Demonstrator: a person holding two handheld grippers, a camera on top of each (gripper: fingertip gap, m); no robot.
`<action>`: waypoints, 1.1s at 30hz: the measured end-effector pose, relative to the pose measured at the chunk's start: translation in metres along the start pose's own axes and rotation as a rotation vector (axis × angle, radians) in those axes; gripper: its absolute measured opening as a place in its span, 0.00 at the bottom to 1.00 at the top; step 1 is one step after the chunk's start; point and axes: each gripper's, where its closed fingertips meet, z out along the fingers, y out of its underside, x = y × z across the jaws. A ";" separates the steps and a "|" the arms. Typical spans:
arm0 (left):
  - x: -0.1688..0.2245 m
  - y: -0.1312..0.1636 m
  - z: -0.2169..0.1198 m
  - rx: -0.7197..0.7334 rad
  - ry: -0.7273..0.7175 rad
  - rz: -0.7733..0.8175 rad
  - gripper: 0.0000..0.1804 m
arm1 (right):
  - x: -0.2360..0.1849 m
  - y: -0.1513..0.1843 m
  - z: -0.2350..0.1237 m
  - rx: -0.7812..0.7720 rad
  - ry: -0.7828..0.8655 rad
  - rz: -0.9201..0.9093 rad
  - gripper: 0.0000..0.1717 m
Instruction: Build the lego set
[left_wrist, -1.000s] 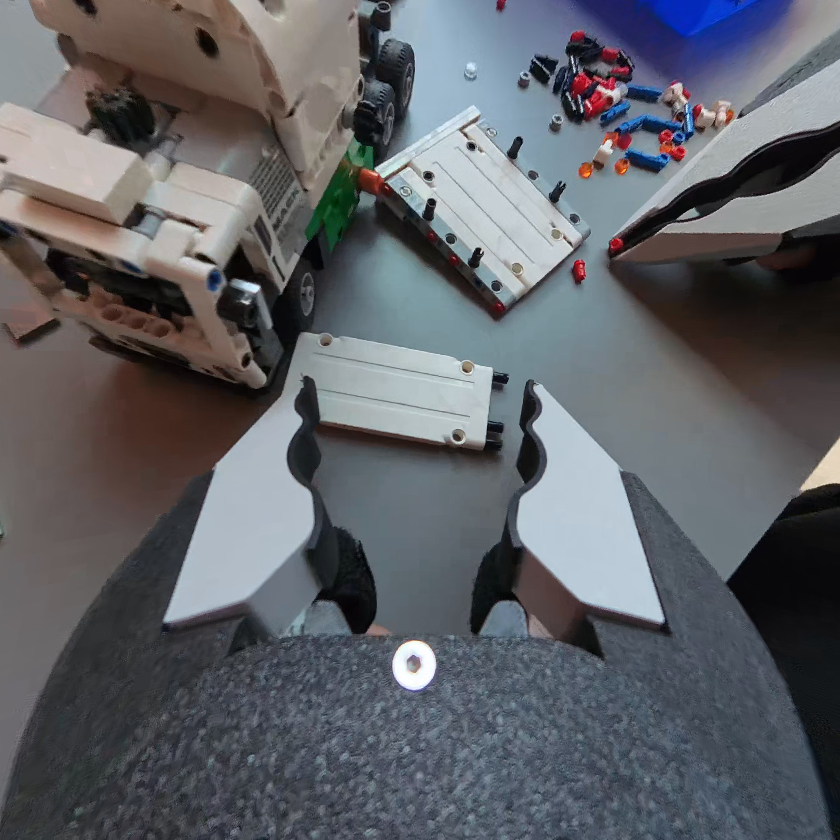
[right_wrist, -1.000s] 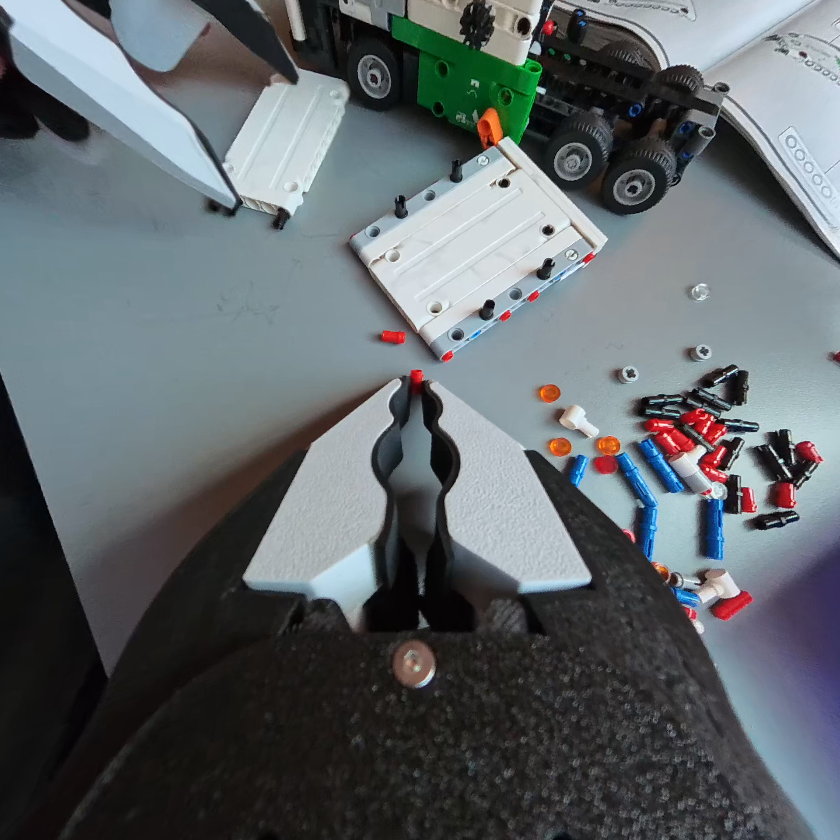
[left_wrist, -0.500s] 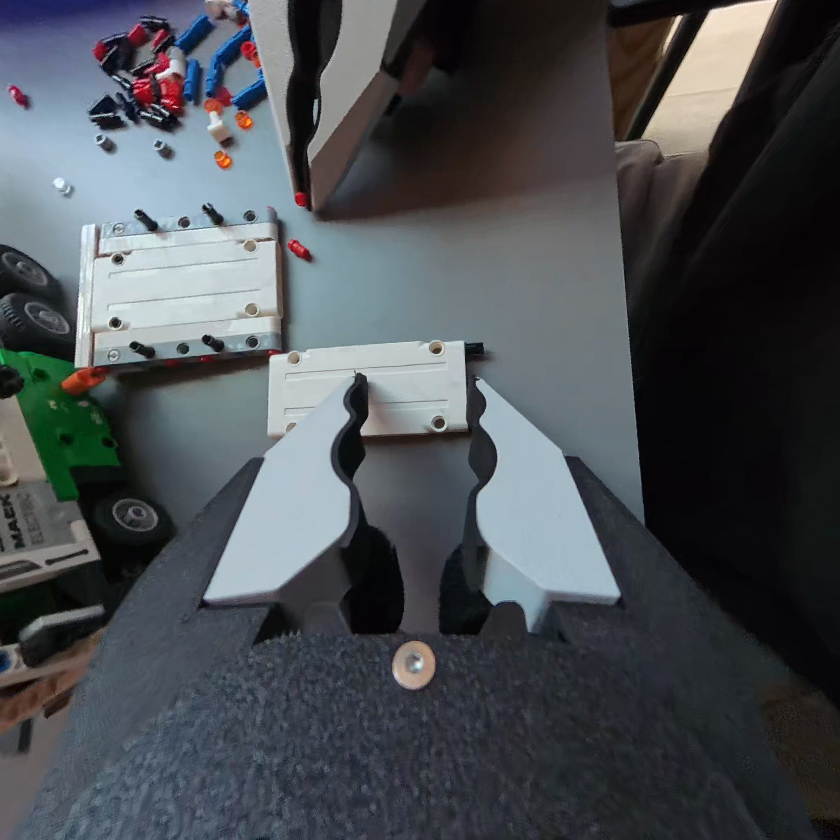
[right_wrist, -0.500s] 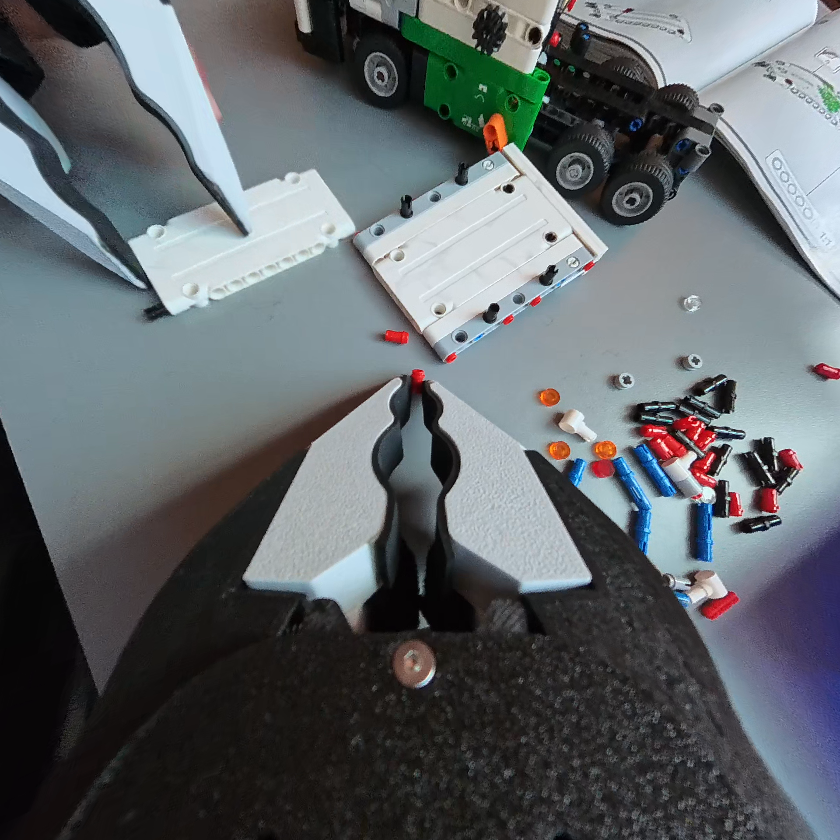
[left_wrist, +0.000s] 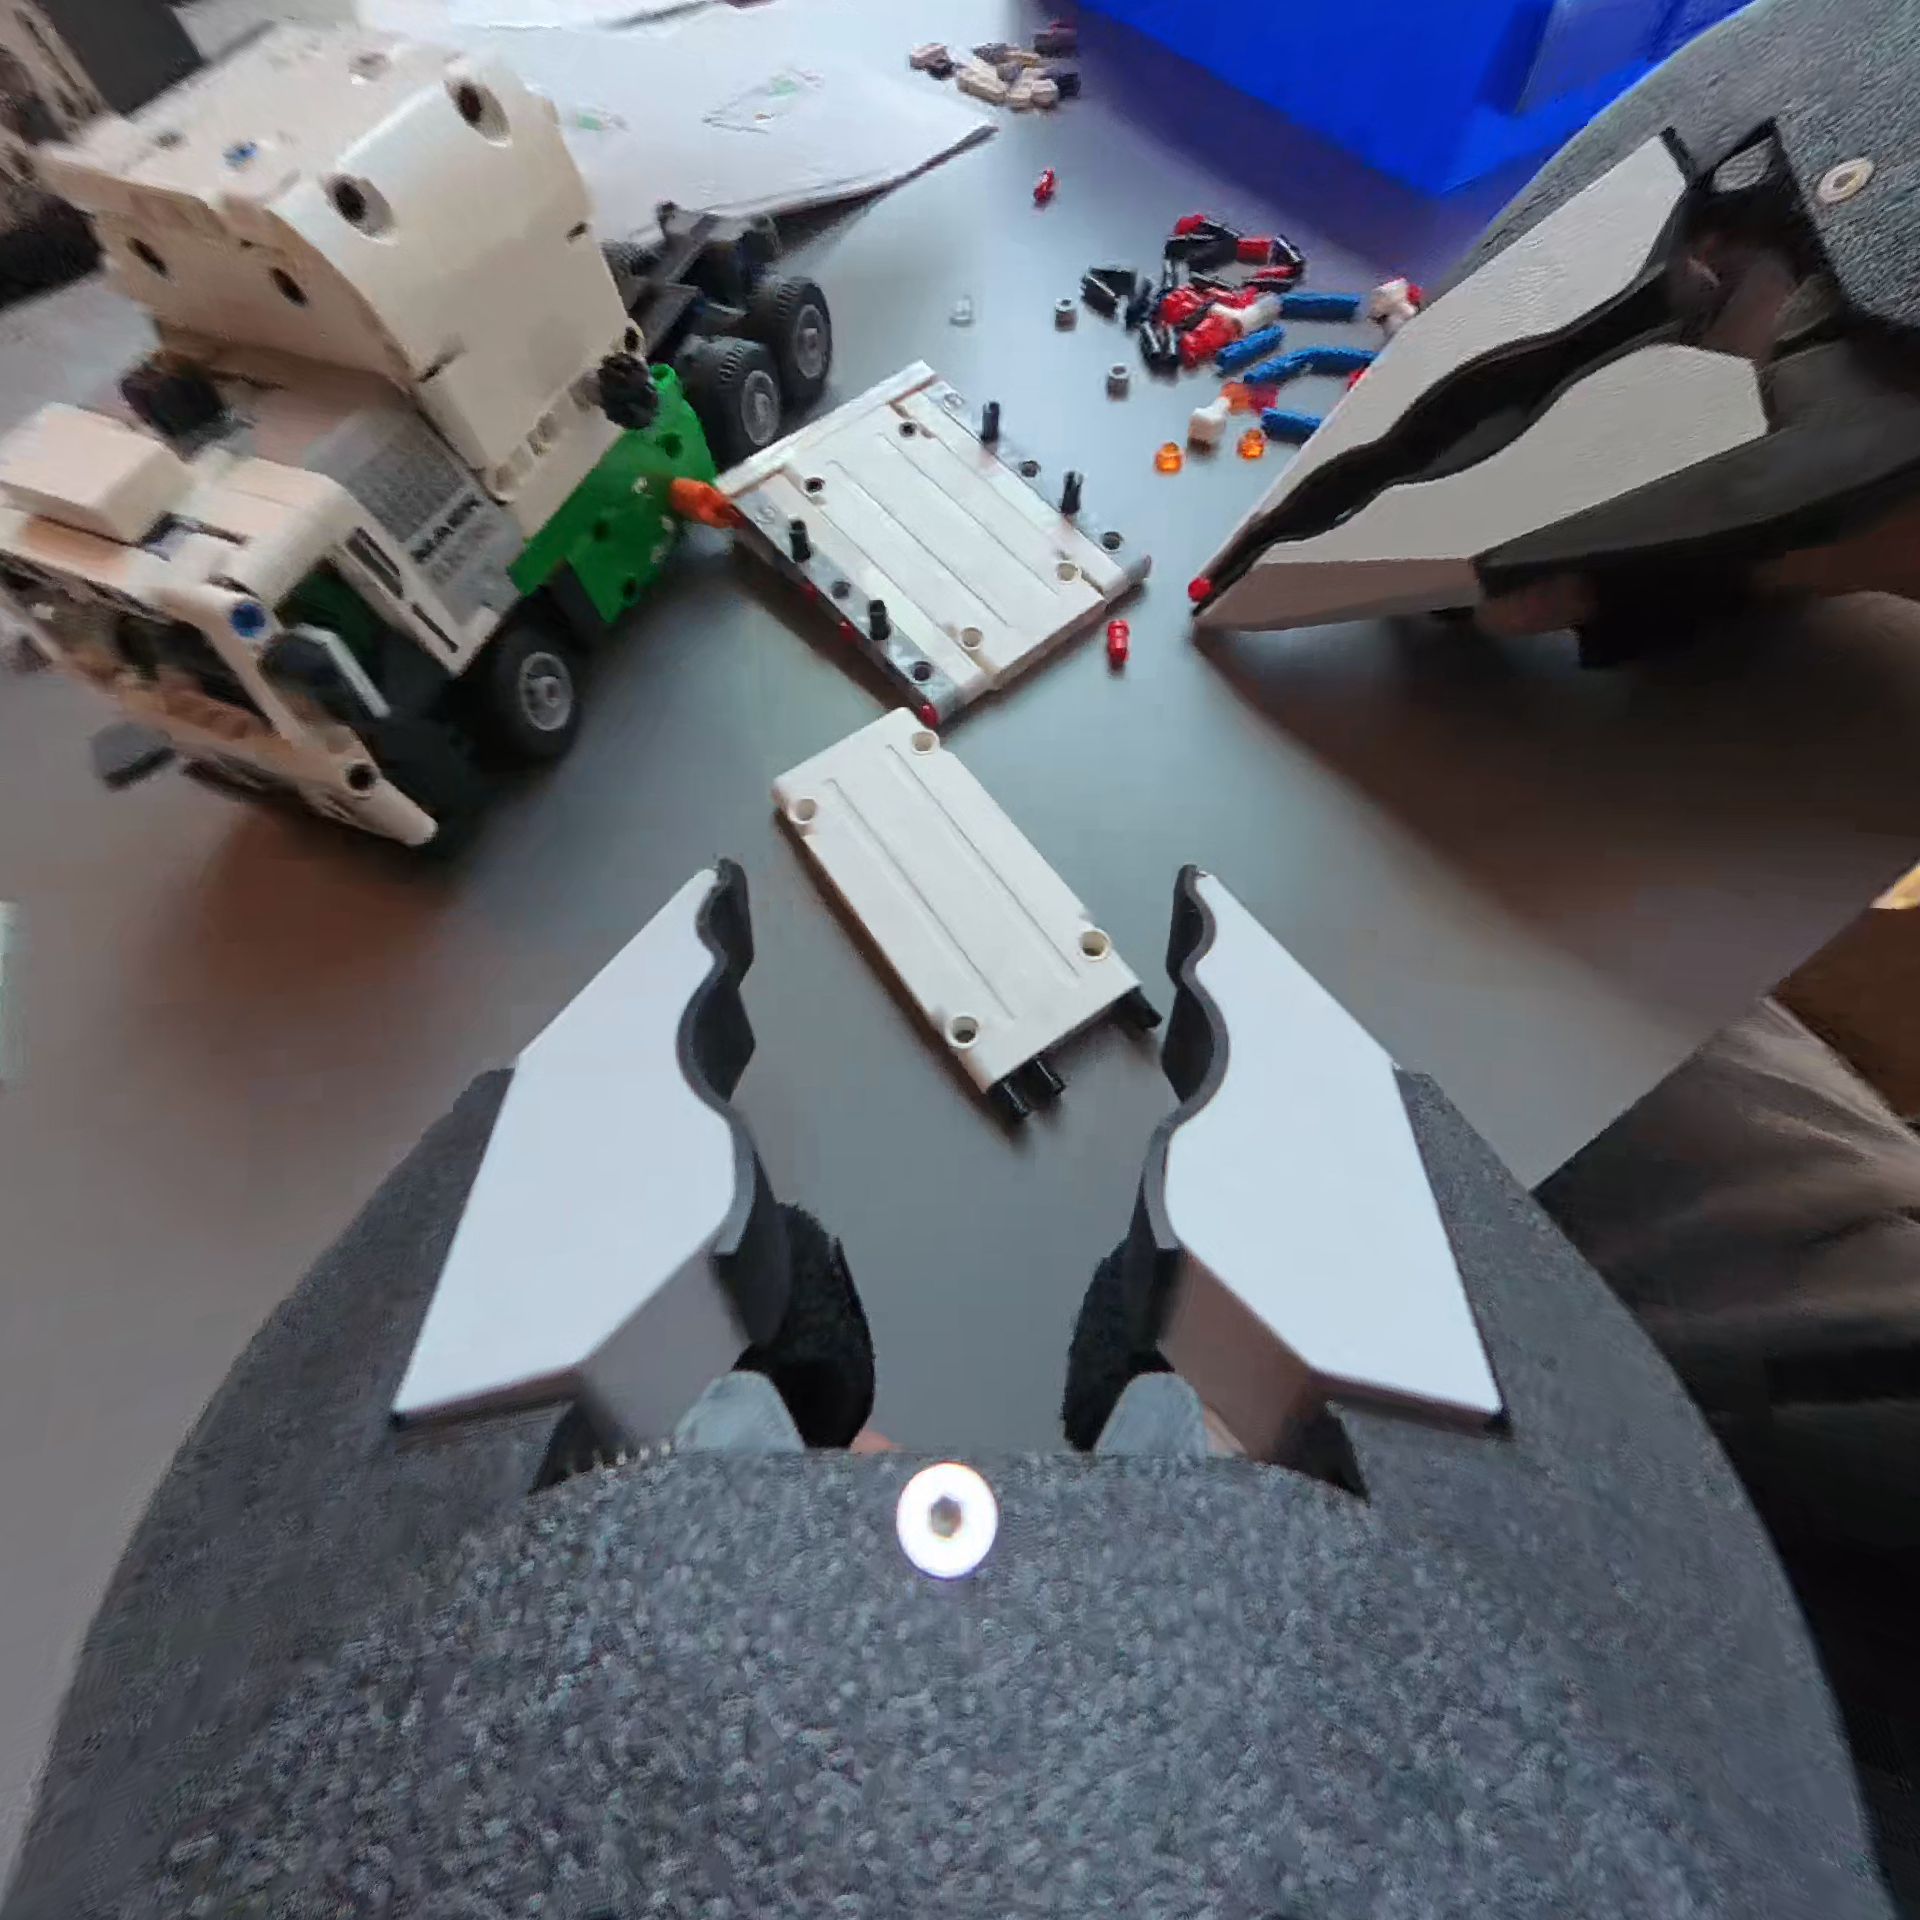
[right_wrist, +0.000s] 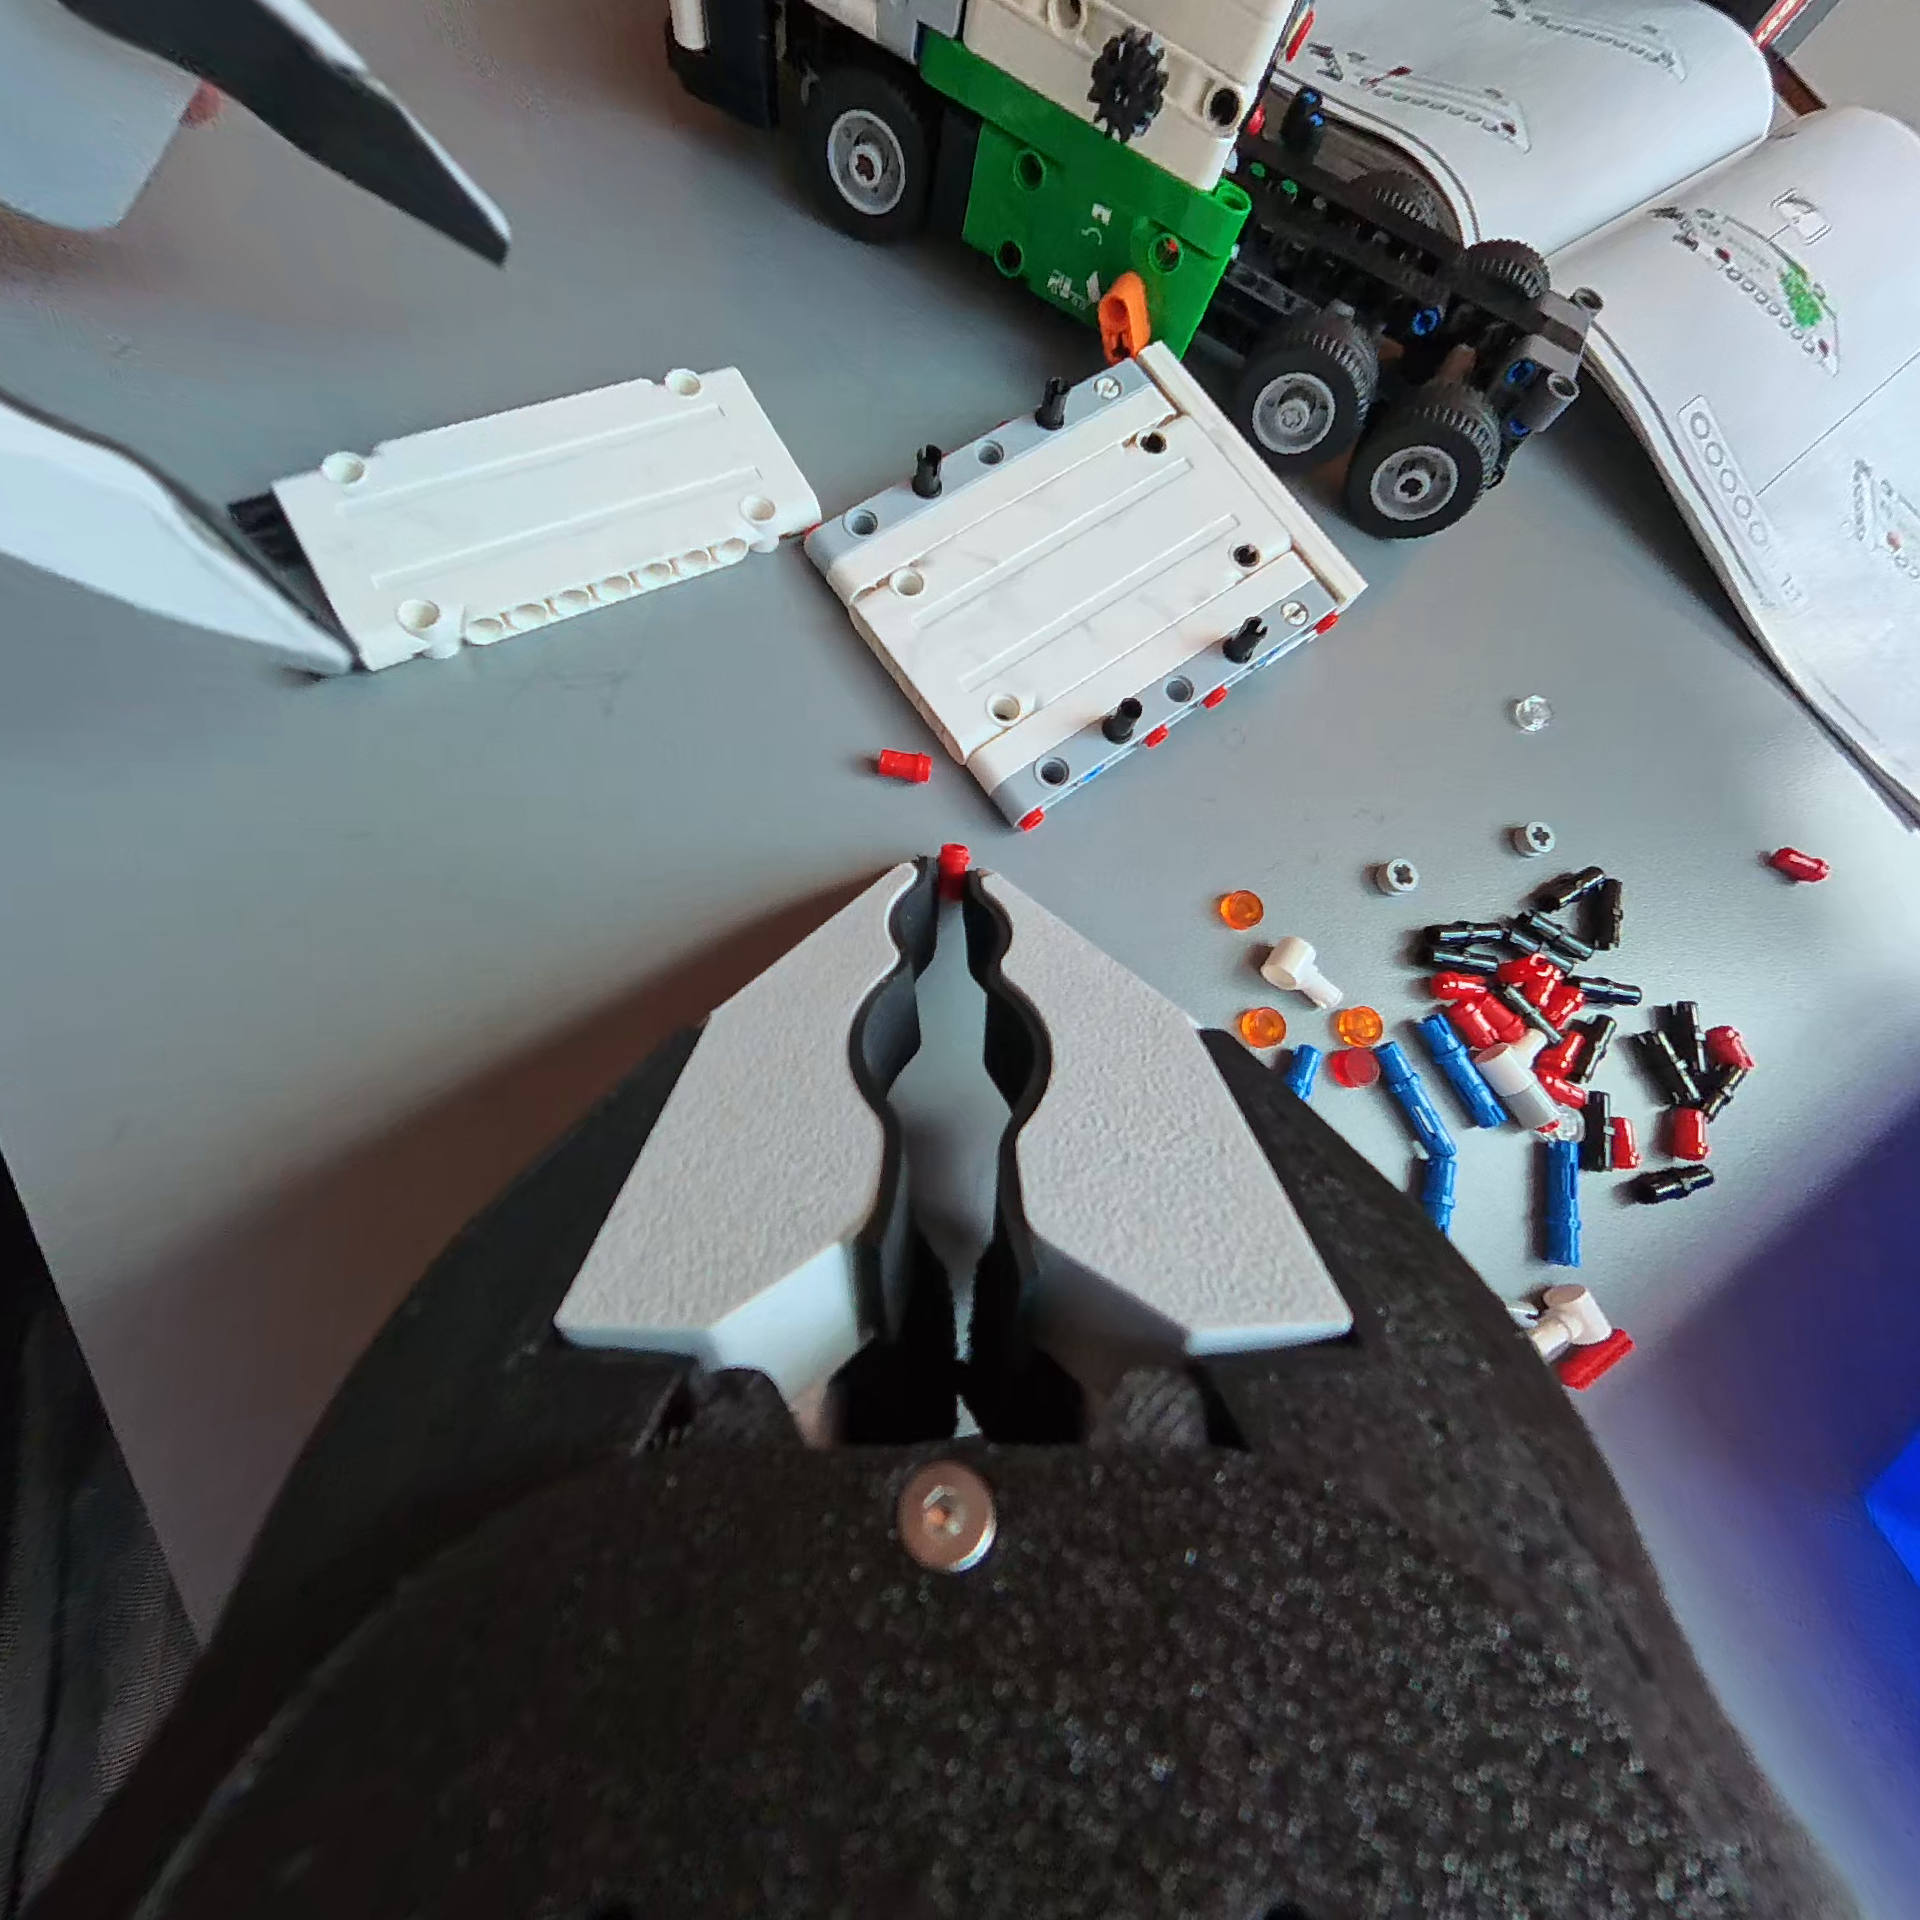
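My left gripper (left_wrist: 956, 883) is open, its fingers wide apart on either side of a long white panel (left_wrist: 956, 904) that lies flat on the grey table; the pads do not press on it. The panel also shows in the right wrist view (right_wrist: 540, 514), with the left gripper's fingertip (right_wrist: 301, 634) at its black-pin end. My right gripper (right_wrist: 951, 878) is shut on a small red pin (right_wrist: 951, 868) at its very tips. It shows in the left wrist view (left_wrist: 1205, 597) too, with the red pin (left_wrist: 1198, 588) at its tip. A wider white panel assembly (right_wrist: 1081, 582) with black pins lies ahead.
A white and green toy truck (left_wrist: 416, 468) stands at the left. A loose red pin (right_wrist: 902, 765) lies near the assembly. A pile of red, blue and black pins (right_wrist: 1538, 1049) lies at the right. An open instruction booklet (right_wrist: 1714, 260) and a blue bin (left_wrist: 1403, 73) lie beyond. My right fingertips sit around 11 cm from my left ones.
The left gripper swung round and opened wider; the long white panel now lies turned, end-on between its fingers. The right gripper has kept the red pin and barely moved.
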 end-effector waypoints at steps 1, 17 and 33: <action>-0.004 -0.001 -0.002 0.010 -0.060 0.033 0.38 | 0.000 0.000 0.000 0.000 -0.004 0.005 0.02; -0.030 0.020 -0.014 -0.100 0.002 0.179 0.27 | -0.005 -0.005 0.004 0.004 -0.142 0.083 0.05; -0.019 0.014 -0.019 0.007 0.068 0.199 0.23 | -0.011 -0.006 -0.001 0.035 -0.084 -0.064 0.07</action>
